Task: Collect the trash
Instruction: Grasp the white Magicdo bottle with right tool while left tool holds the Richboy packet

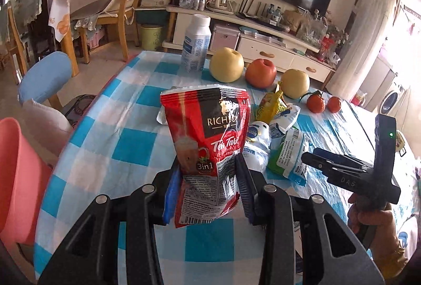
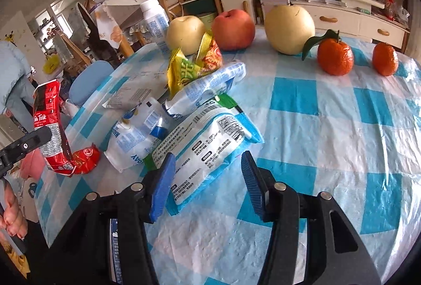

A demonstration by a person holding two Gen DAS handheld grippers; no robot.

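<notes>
My left gripper [image 1: 208, 179] is shut on a red tea pouch [image 1: 208, 132] and holds it upright above the checked table; the pouch also shows in the right wrist view [image 2: 51, 124]. A pile of wrappers lies mid-table: a white and blue packet [image 2: 210, 145], a white pouch [image 2: 136, 132], a blue-white wrapper [image 2: 208, 90], a yellow wrapper [image 2: 184, 69] and a small red wrapper [image 2: 85, 157]. My right gripper [image 2: 208, 172] is open, its fingers either side of the white and blue packet's near end. The right gripper also shows in the left wrist view [image 1: 313, 157].
A white bottle [image 1: 196, 43], two pears [image 1: 227, 64] [image 2: 289, 28], an apple [image 2: 232, 28] and two tangerines [image 2: 335, 56] stand along the far side of the table [image 2: 329, 140]. A pink bin [image 1: 15, 179] is at the table's left edge. Chairs and a TV cabinet stand behind.
</notes>
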